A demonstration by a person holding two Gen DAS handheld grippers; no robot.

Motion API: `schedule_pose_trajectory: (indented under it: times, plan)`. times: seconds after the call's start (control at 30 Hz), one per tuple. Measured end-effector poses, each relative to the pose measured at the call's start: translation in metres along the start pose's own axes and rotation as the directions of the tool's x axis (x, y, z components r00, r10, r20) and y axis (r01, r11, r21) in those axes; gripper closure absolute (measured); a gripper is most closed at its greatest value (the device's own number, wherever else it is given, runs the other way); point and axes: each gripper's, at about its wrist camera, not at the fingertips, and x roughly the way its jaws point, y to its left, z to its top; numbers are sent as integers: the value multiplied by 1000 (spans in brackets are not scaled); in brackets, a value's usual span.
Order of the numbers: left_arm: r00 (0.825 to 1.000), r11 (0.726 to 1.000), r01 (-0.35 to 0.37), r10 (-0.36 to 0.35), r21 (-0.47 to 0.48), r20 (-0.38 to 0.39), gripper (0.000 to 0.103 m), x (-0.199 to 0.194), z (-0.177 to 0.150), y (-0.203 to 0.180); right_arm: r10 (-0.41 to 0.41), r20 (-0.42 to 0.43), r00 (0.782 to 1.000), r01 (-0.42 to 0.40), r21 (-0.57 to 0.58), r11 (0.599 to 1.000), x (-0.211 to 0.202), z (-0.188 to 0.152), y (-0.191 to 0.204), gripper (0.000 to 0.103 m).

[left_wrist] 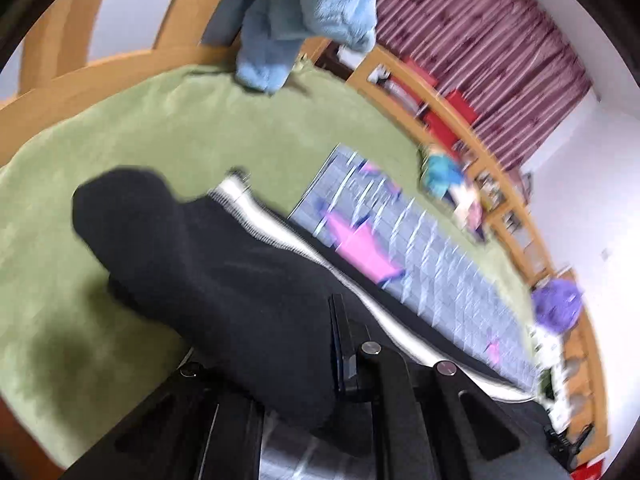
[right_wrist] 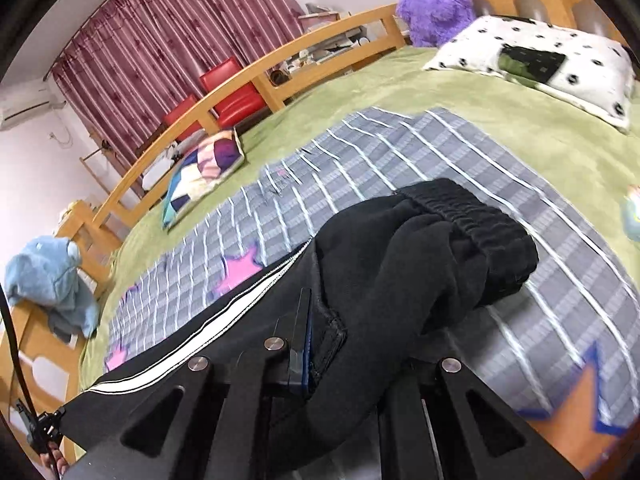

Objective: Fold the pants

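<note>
Left wrist view: left gripper [left_wrist: 316, 344] is clamped on a bunch of the black pants [left_wrist: 224, 264]. One finger [left_wrist: 346, 344] shows as a dark blade against the cloth; the other is buried under fabric. Pants hang lifted over the green bedspread [left_wrist: 120, 140], the free end drooping forward and left, clear of the bed as far as I can tell. White side stripe [left_wrist: 280, 232] runs diagonally, upper left to lower right, so the long axis follows that line, alongside the grey plaid blanket [left_wrist: 420, 248]. Frame is motion-blurred. Blue plush [left_wrist: 304, 12] sits on the wooden bed frame [left_wrist: 60, 60] at the far edge.

Right wrist view: right gripper [right_wrist: 336, 344] is closed on the pants [right_wrist: 400, 280] near what looks like a pocket seam; only one finger [right_wrist: 302, 340] is visible, the other is under cloth. Elastic waistband [right_wrist: 472, 216] is bunched up ahead of the gripper, above the plaid blanket [right_wrist: 400, 152]. Stripe [right_wrist: 200, 344] trails back to lower left, so the legs run that way and the waist points forward-right. Purple plush [right_wrist: 436, 0] and spotted pillow [right_wrist: 540, 60] are well apart at the headboard end.

Handling, my read: soft, limp knit, light, no stiffness, sags wherever unsupported. Not fragile. Best holds are waistband and leg cuffs, keeping the stripe straight as an alignment reference.
</note>
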Motion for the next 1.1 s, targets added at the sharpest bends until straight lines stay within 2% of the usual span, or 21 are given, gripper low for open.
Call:
schedule_pose_trajectory:
  times: [0.1, 0.13, 0.17, 0.2, 0.27, 0.33, 0.47, 0.57, 0.6, 0.67, 0.73, 0.77, 0.83, 0.9, 0.93, 1.0, 1.03, 1.1]
  plan:
    - [991, 993, -117, 119, 34, -63, 89, 15, -27, 15, 1, -133, 991, 2, 26, 1000, 6, -29, -33, 89]
    - [984, 988, -155, 157, 25, -88, 85, 21, -35, 21, -1, -193, 981, 11, 48, 999, 17, -41, -45, 85]
    - [979, 984, -179, 179, 8, -103, 80, 24, -41, 27, -7, -220, 975, 20, 55, 998, 20, -49, -51, 74]
    - [969, 976, -219, 216, -11, -121, 66, 25, -46, 33, -14, -234, 972, 30, 66, 997, 20, -56, -58, 68]
    - [967, 971, -236, 231, -34, -109, 55, 16, -52, 43, -19, -194, 981, 35, 83, 996, 6, -66, -69, 51]
    - [966, 969, -244, 240, -34, -92, 46, 6, -54, 44, -32, -142, 989, 41, 61, 997, -10, -66, -71, 47]
    - [961, 964, -267, 266, -4, -78, 45, -6, -55, 37, -50, -63, 997, 56, 97, 994, -12, -55, -78, 30]
    - [960, 963, -267, 268, 14, -88, 42, -8, -59, 25, -13, -72, 997, 27, 201, 979, 19, -44, -94, 30]
    - [958, 962, -272, 273, 20, -87, 42, -10, -60, 22, 17, -95, 995, 9, 260, 966, 35, -42, -99, 34]
    - [955, 958, -283, 285, 38, -79, 42, -15, -61, 16, -5, -95, 996, 33, 302, 953, 45, -38, -102, 83]
    - [953, 954, -293, 296, 56, -61, 42, -26, -61, 15, 30, -58, 998, -18, 194, 981, 35, -21, -85, 84]
    - [953, 953, -296, 299, 62, -46, 42, -31, -61, 14, 53, 8, 999, -54, 140, 989, 19, -13, -77, 84]
    - [950, 949, -309, 311, 66, -18, 35, -41, -60, 16, 85, 71, 994, -90, 75, 993, 3, -3, -68, 81]
    - [951, 948, -309, 310, 74, -9, 35, -45, -60, 19, 25, 2, 1000, -25, 58, 998, 15, -2, -69, 69]
    - [951, 948, -308, 310, 85, -11, 35, -45, -59, 19, -37, -80, 996, 40, 38, 998, 30, -6, -74, 60]
    - [949, 944, -314, 316, 103, -7, 35, -47, -58, 20, -124, -209, 970, 128, 4, 992, 48, -18, -85, 59]
    - [950, 944, -311, 313, 111, -2, 35, -48, -57, 21, -134, -225, 965, 138, 0, 990, 47, -24, -91, 59]
    - [954, 947, -297, 299, 123, 5, 35, -50, -53, 22, -153, -169, 974, 154, -8, 988, 25, -32, -95, 54]
